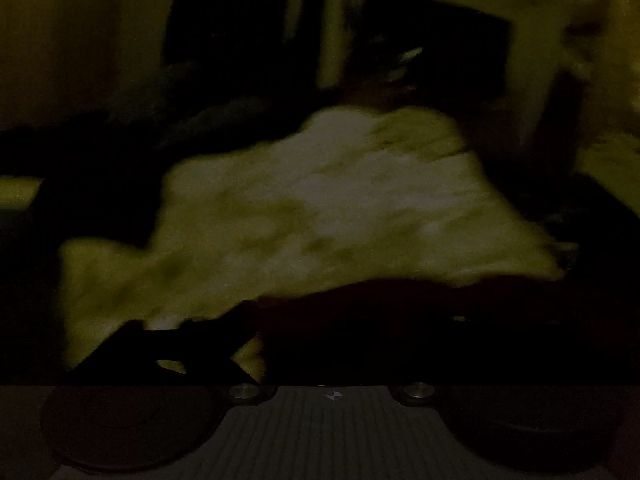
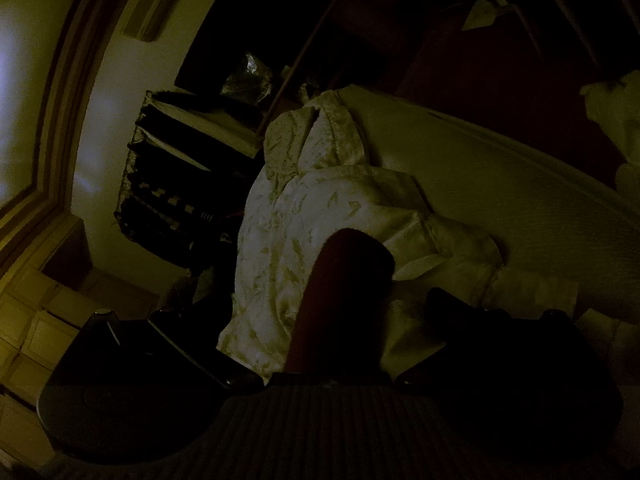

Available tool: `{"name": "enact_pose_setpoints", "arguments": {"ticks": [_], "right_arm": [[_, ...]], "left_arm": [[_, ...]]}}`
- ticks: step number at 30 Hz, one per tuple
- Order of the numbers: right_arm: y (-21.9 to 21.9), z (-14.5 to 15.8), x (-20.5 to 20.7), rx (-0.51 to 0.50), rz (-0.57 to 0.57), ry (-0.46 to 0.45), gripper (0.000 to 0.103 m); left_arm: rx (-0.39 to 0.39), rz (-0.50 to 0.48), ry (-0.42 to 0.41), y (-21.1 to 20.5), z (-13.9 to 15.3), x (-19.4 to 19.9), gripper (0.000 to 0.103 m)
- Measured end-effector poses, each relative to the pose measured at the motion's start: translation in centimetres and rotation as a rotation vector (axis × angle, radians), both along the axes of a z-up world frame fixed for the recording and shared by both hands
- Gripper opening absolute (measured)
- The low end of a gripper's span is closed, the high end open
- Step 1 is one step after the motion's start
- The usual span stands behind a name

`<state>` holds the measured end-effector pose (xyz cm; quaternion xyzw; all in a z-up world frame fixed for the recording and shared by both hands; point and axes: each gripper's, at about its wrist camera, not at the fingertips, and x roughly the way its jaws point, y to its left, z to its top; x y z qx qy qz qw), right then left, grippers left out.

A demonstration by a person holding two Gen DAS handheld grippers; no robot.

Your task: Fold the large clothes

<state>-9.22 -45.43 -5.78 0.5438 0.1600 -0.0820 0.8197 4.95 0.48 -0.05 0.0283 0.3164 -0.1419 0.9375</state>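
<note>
The garment (image 2: 304, 216), pale with a faint leaf print, hangs bunched over the near edge of a light mattress (image 2: 500, 200), its lower folds dropping past that edge. In the left wrist view it (image 1: 312, 208) is a blurred pale sheet spread ahead on a dark surface. The right gripper (image 2: 372, 300) is at the cloth, one dark finger (image 2: 340, 300) crossing it; I cannot tell its grip. The left gripper (image 1: 320, 352) is lost in darkness, so its opening is unclear. A dark shelf rack (image 2: 176, 184) stands beside the mattress end.
</note>
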Motion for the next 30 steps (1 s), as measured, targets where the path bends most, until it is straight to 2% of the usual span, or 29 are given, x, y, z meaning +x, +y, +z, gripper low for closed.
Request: {"name": "enact_pose_setpoints", "arguments": {"ticks": [2, 6, 8, 10, 12, 15, 18, 20, 23, 24, 26, 28, 30], "right_arm": [[0.3, 0.1, 0.1, -0.010, 0.000, 0.007, 0.103], [0.8, 0.4, 0.3, -0.038, 0.005, 0.028, 0.102], [1.1, 0.9, 0.6, -0.075, 0.021, 0.055, 0.102], [2.2, 2.3, 1.2, -0.172, 0.066, 0.104, 0.102], [4.1, 4.1, 1.9, -0.311, 0.135, 0.127, 0.103], [8.8, 7.1, 2.8, -0.628, 0.266, 0.150, 0.103], [12.8, 8.5, 3.5, -0.926, 0.370, 0.176, 0.103], [14.7, 8.9, 3.4, -1.119, 0.378, 0.222, 0.102], [15.9, 9.0, 4.0, -1.357, 0.321, 0.431, 0.102], [15.8, 9.0, 3.7, -1.426, 0.270, 0.474, 0.102], [15.3, 9.5, 3.0, -1.498, 0.186, 0.504, 0.102], [15.4, 10.5, 1.9, -1.459, 0.207, 0.418, 0.102], [16.6, 11.1, 1.0, -1.408, 0.367, 0.244, 0.102]], "left_arm": [[-0.007, 0.031, 0.070, 1.6, -1.4, 1.0, 0.103], [-0.048, 0.024, 0.123, 1.8, -2.8, 1.5, 0.103], [-0.015, -0.016, 0.112, 0.8, -3.2, 1.6, 0.103], [0.030, -0.019, 0.116, 0.1, -3.9, 1.8, 0.103], [0.019, 0.002, 0.137, 0.6, -4.5, 1.9, 0.103], [-0.053, 0.051, 0.194, 2.1, -5.4, 2.6, 0.103], [-0.086, 0.072, 0.214, 2.9, -5.6, 2.7, 0.103], [-0.084, 0.071, 0.212, 2.9, -5.6, 2.6, 0.103], [-0.079, 0.081, 0.210, 2.9, -5.6, 2.5, 0.103], [-0.079, 0.086, 0.211, 3.0, -5.6, 2.6, 0.103], [-0.083, 0.098, 0.215, 3.3, -5.8, 2.7, 0.103], [-0.094, 0.112, 0.227, 3.6, -6.1, 3.0, 0.103], [-0.095, 0.116, 0.231, 3.8, -6.1, 3.0, 0.103]]}}
